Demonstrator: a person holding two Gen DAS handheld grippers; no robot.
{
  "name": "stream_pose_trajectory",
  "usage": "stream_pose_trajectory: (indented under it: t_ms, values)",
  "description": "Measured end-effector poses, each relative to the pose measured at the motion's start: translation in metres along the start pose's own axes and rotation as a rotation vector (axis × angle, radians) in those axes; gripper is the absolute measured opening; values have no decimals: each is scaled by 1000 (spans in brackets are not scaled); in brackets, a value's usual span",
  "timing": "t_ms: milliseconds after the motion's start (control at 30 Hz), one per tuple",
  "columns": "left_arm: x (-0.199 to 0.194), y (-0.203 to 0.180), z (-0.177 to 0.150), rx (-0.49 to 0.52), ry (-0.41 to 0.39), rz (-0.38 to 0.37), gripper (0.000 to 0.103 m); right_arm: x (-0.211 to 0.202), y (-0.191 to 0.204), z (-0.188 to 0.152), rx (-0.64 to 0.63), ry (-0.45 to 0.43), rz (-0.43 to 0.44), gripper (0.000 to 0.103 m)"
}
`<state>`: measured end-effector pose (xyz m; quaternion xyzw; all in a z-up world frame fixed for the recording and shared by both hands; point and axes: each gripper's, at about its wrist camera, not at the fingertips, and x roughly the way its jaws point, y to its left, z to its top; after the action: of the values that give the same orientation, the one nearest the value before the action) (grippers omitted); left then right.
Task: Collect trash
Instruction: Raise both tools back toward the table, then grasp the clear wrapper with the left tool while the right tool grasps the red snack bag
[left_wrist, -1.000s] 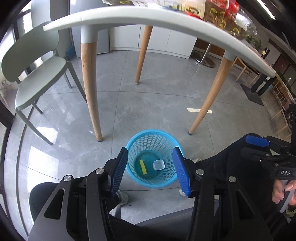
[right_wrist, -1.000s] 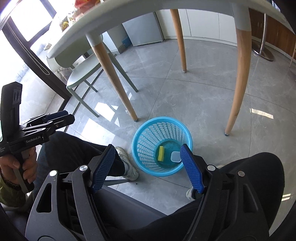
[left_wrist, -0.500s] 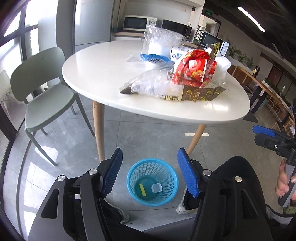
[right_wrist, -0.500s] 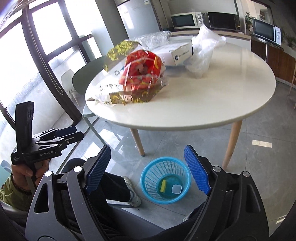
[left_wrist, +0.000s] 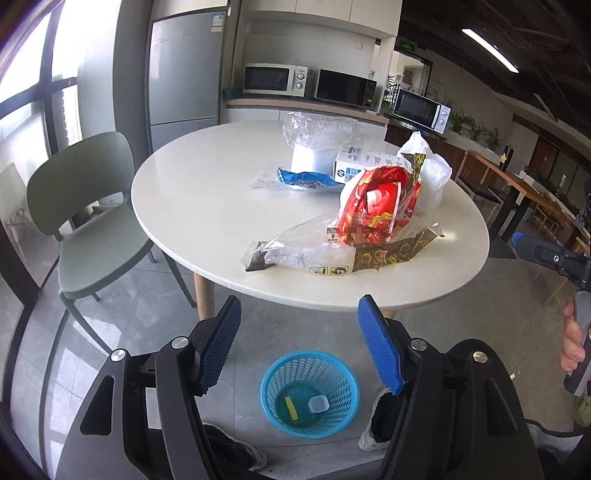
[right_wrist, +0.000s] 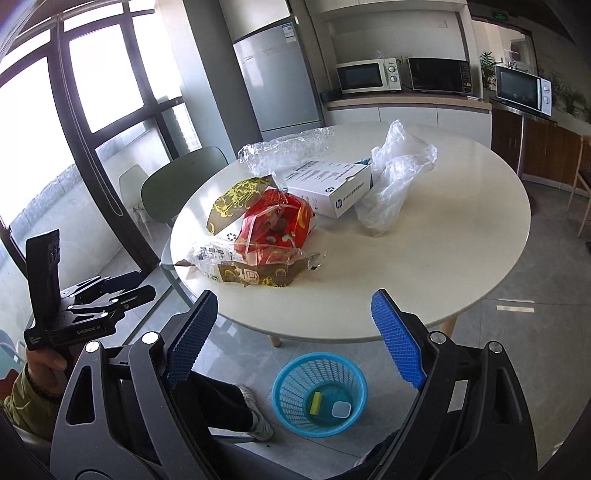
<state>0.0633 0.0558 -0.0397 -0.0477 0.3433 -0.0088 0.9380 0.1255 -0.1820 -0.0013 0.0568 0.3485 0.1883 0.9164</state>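
A round white table (left_wrist: 207, 206) (right_wrist: 461, 221) carries trash: a red snack bag (left_wrist: 376, 206) (right_wrist: 275, 229), a clear and gold wrapper (left_wrist: 332, 254) (right_wrist: 255, 269), a white box (left_wrist: 365, 166) (right_wrist: 328, 184), crumpled clear plastic (left_wrist: 317, 129) (right_wrist: 395, 177) and a blue packet (left_wrist: 306, 179). On the floor below stands a blue basket (left_wrist: 310, 393) (right_wrist: 319, 393) holding a yellow piece and a small white cup. My left gripper (left_wrist: 301, 325) and right gripper (right_wrist: 293, 321) hover before the table's near edge, jaws opening, nothing between them.
A green chair (left_wrist: 88, 206) (right_wrist: 177, 188) stands at the table's left. The person's legs and shoes (right_wrist: 255, 413) flank the basket. A fridge (left_wrist: 184, 81), a counter with microwaves (right_wrist: 369, 77) and windows lie behind. More tables (left_wrist: 517, 184) are far right.
Both grippers rose from under the table's edge above the basket to above tabletop height. The trash on the table came into view. Both pairs of jaws spread wider.
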Motion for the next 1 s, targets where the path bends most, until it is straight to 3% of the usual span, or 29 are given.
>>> stream_pose_trajectory:
  t_ms: [233, 367, 667, 1000]
  values:
    - [10, 7, 13, 28, -11, 26, 68, 17, -6, 22, 6, -3, 3, 81]
    - [20, 24, 19, -9, 4, 37, 68, 33, -12, 31, 20, 6, 2, 81]
    - [38, 29, 25, 24, 13, 11, 68, 70, -15, 47, 45, 43, 21, 71]
    - [51, 29, 31, 85, 10, -39, 68, 104, -9, 59, 18, 92, 35, 50]
